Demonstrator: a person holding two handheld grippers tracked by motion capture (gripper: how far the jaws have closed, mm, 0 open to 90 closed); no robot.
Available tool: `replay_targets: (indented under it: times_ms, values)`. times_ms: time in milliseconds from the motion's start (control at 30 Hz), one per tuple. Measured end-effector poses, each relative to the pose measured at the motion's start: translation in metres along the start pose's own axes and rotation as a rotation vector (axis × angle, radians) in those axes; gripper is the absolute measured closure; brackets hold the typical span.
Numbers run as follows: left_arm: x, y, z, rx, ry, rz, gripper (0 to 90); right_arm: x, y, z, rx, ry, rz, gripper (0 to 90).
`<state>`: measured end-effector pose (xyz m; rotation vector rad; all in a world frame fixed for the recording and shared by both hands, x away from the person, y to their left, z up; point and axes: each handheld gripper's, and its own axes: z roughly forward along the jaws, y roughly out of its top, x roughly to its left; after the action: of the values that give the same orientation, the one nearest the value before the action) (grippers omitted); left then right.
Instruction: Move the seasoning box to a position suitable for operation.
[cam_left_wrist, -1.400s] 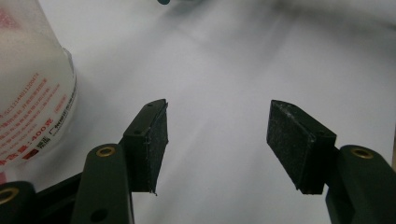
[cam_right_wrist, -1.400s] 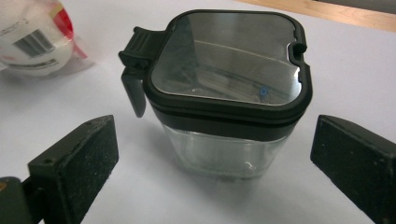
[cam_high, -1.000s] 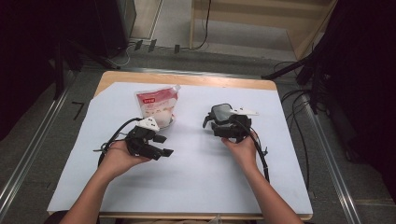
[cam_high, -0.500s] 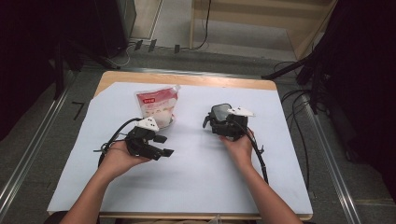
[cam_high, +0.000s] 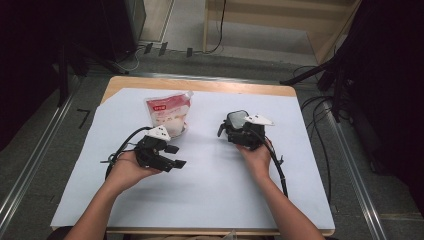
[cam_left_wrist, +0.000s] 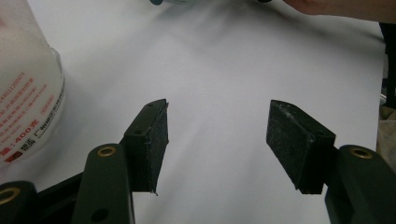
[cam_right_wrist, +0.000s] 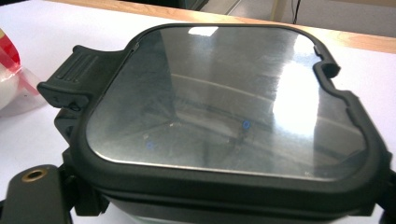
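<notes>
Between the jaws of the right gripper (cam_high: 239, 131) sits the box (cam_high: 237, 120), a dark, square container with rounded corners, on the white sheet (cam_high: 210, 195) right of the table's middle. Since the earlier high views nothing has shifted: box, pouch and both hands lie where they did. In the right gripper view the box (cam_right_wrist: 224, 121) has a clear, shiny lid framed in a black rim, with a ribbed latch tab (cam_right_wrist: 81, 74) at one corner and a notch in the rim at the opposite side. The lid is on. Reflections cover the pane, so what lies inside cannot be told. The gripper's jaws flank the box low on its walls and look clamped on it, though the pads themselves are hidden under the rim.

Left of the box, well apart from it, stands the pouch (cam_high: 169, 112), a white bag with a red label and a spout at its upper corner. It looks full of something pale. In the left gripper view the pouch (cam_left_wrist: 28, 93) shows red print on its white side.

The left gripper (cam_high: 175, 156) rests on the sheet just in front of the pouch, held in the person's left hand (cam_high: 125, 170). Its fingers (cam_left_wrist: 149, 144) stand apart with only bare sheet between them, the pouch beside the left one.
</notes>
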<state>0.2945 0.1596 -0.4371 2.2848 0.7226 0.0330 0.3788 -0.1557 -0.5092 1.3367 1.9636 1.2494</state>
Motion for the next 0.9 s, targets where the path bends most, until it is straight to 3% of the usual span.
replay_targets:
  times_ms: [233, 700, 900]
  values:
    - [0.0, 0.0, 0.0, 0.002, -0.001, -0.002, 40.1, -0.003, 0.001, -0.003, -0.012, -0.002, 0.002, 15.6]
    - [0.002, -0.001, -0.002, -0.013, 0.001, -0.008, 40.1, 0.007, 0.002, -0.006, -0.024, -0.001, -0.077, 15.8]
    - [0.003, -0.001, -0.003, -0.017, 0.002, -0.009, 39.9, 0.01, 0.005, -0.012, -0.043, 0.014, -0.081, 15.8]
